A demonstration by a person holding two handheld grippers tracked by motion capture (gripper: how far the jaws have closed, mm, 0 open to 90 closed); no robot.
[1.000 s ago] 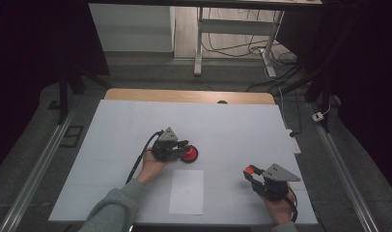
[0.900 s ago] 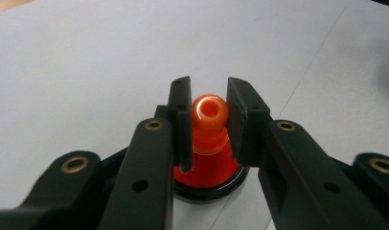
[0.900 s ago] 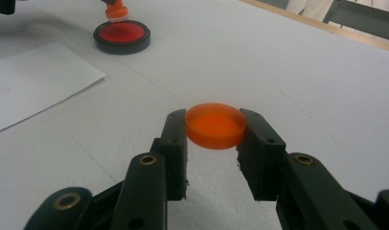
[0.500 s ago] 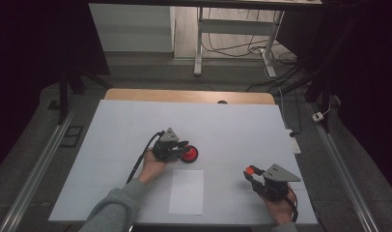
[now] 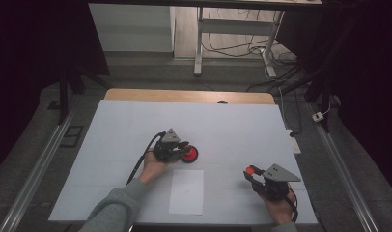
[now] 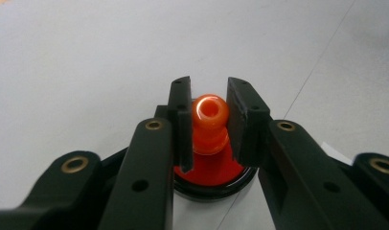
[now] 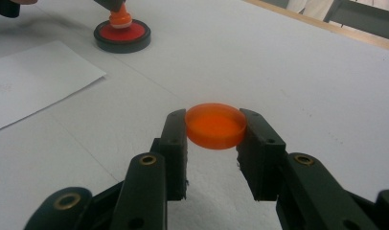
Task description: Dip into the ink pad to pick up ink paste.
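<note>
A round ink pad [image 5: 190,155], red inside a black rim, lies on the white table [image 5: 136,121] near its middle. An orange stamp knob [image 6: 210,120] stands upright on the pad [image 6: 216,171], and my left gripper [image 6: 209,103] is shut on it from both sides. In the high view the left gripper [image 5: 184,147] sits just left of the pad. My right gripper [image 7: 215,120] is shut on a flat orange round lid [image 7: 215,126] and holds it level above the table. The lid [image 5: 250,170] is at the front right, where the right gripper [image 5: 250,172] points left.
A white sheet of paper [image 5: 187,191] lies at the front between the two hands; it also shows at the left of the right gripper view as the paper [image 7: 29,81]. A wooden strip [image 5: 189,96] borders the table's far edge. Cables and metal legs stand on the floor beyond.
</note>
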